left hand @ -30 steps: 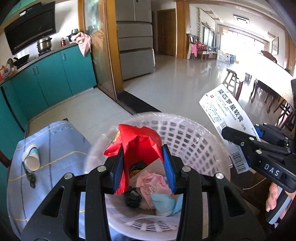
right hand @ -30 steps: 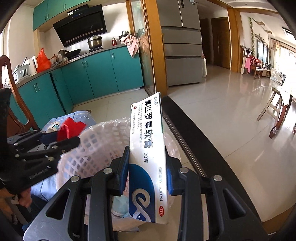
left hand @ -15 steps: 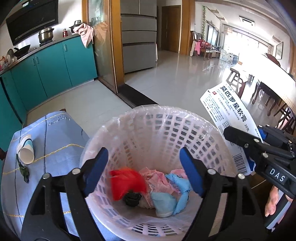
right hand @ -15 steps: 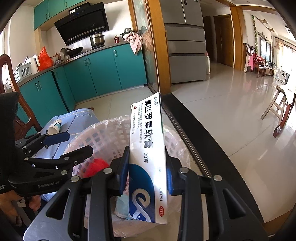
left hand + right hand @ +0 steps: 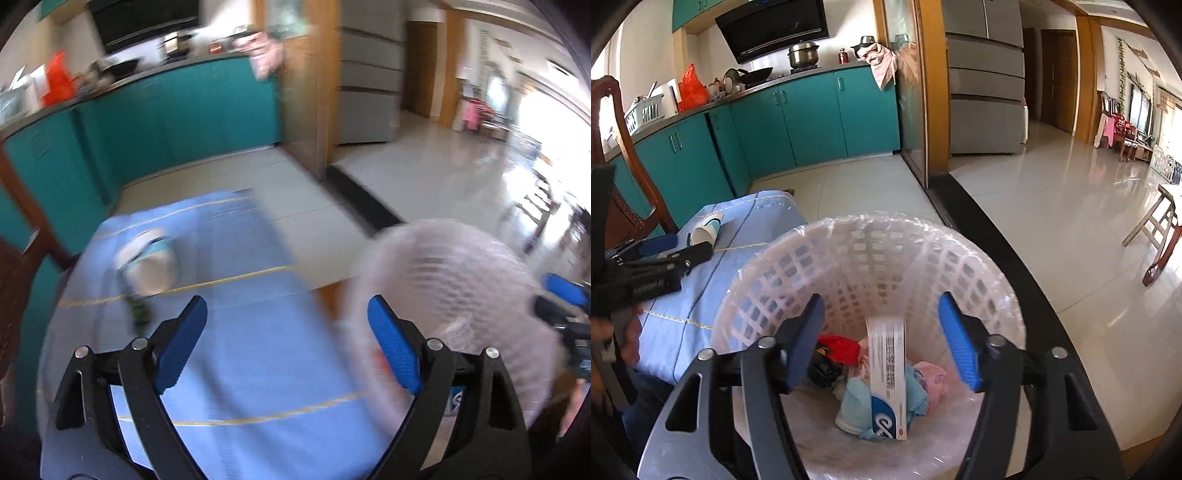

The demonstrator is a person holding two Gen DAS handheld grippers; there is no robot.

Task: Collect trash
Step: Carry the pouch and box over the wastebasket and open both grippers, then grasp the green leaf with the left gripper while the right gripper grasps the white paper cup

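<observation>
The white lattice trash basket (image 5: 871, 251) with a clear liner stands beside the table; it shows blurred in the left wrist view (image 5: 454, 280). Inside lie the white and blue ointment box (image 5: 888, 376), a red wrapper (image 5: 840, 347), pink and blue tissues (image 5: 923, 384) and a small black item (image 5: 823, 371). My right gripper (image 5: 882, 343) is open and empty above the basket. My left gripper (image 5: 286, 347) is open and empty over the blue tablecloth (image 5: 251, 288). A paper cup (image 5: 147, 262) lies on its side on the cloth, with a small dark green scrap (image 5: 138, 314) beside it.
Teal kitchen cabinets (image 5: 798, 114) run along the back wall. A wooden chair (image 5: 624, 177) stands at the left of the table. A dark door threshold (image 5: 990, 236) runs past the basket. A wooden stool (image 5: 1160, 232) stands at the right on the tiled floor.
My right gripper opened and the ointment box dropped into the basket. My left gripper, open and empty after releasing the red wrapper, swung left from the basket to over the tablecloth.
</observation>
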